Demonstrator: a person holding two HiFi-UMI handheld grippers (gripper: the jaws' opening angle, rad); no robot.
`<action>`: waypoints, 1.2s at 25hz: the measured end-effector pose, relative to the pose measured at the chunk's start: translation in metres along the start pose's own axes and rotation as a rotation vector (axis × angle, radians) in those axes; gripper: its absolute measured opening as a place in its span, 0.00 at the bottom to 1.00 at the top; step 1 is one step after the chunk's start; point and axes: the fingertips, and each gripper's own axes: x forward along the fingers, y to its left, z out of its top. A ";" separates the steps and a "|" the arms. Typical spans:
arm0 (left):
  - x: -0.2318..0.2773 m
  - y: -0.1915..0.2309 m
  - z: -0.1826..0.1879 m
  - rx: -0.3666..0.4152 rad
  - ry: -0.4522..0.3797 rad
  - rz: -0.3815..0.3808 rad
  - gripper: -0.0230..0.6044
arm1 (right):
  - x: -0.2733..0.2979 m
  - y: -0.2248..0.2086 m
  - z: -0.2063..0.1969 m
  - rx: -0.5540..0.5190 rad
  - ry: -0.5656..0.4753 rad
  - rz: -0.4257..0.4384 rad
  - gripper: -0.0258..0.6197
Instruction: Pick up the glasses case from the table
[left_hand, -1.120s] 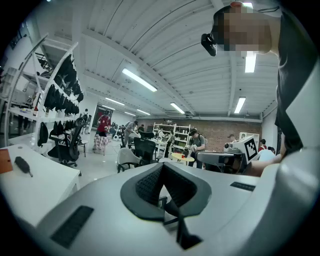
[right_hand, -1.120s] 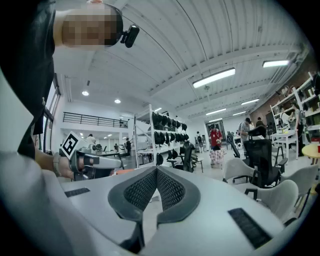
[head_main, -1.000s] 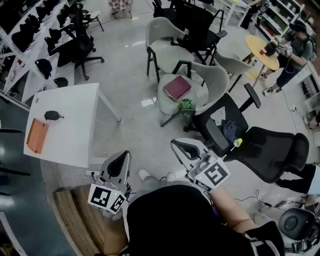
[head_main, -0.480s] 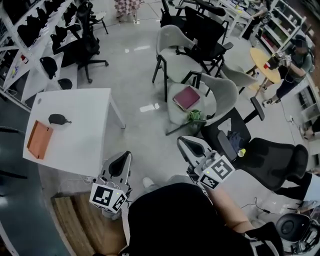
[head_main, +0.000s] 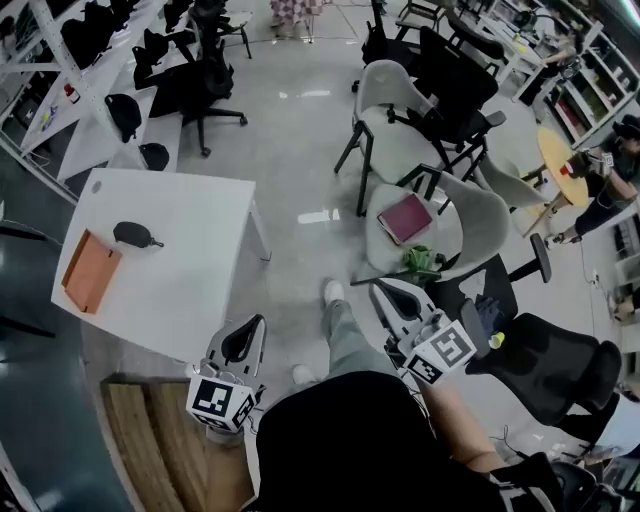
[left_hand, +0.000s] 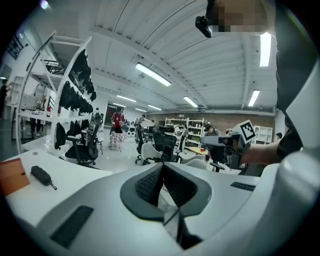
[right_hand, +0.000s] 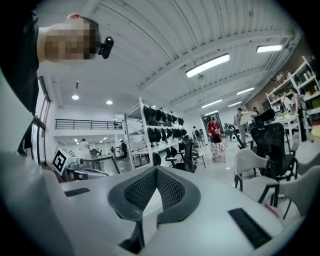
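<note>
White table (head_main: 200, 262) at the left carries the dark glasses case (head_main: 133, 234), near an orange sheet (head_main: 90, 270). The left tool (head_main: 250, 330) and right tool (head_main: 392, 298) are well apart from it, jaws pressed together and empty, probably just carried level for the approach.

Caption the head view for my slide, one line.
Shut, empty left gripper and right gripper short of the white table bearing a dark oval glasses case and flat orange folder.

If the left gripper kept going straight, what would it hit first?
Probably nothing soon: the left gripper points past the white table's edge, over open floor toward a distant grey chair. The glasses case lies to its left.
</note>
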 end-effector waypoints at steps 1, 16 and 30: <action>0.007 0.010 0.001 0.001 0.009 0.014 0.07 | 0.013 -0.006 0.003 -0.026 -0.001 0.016 0.08; 0.151 0.151 0.067 -0.083 0.010 0.317 0.07 | 0.234 -0.151 0.054 -0.015 0.061 0.322 0.08; 0.142 0.208 0.051 -0.215 0.018 0.621 0.07 | 0.347 -0.096 0.036 -0.005 0.204 0.655 0.08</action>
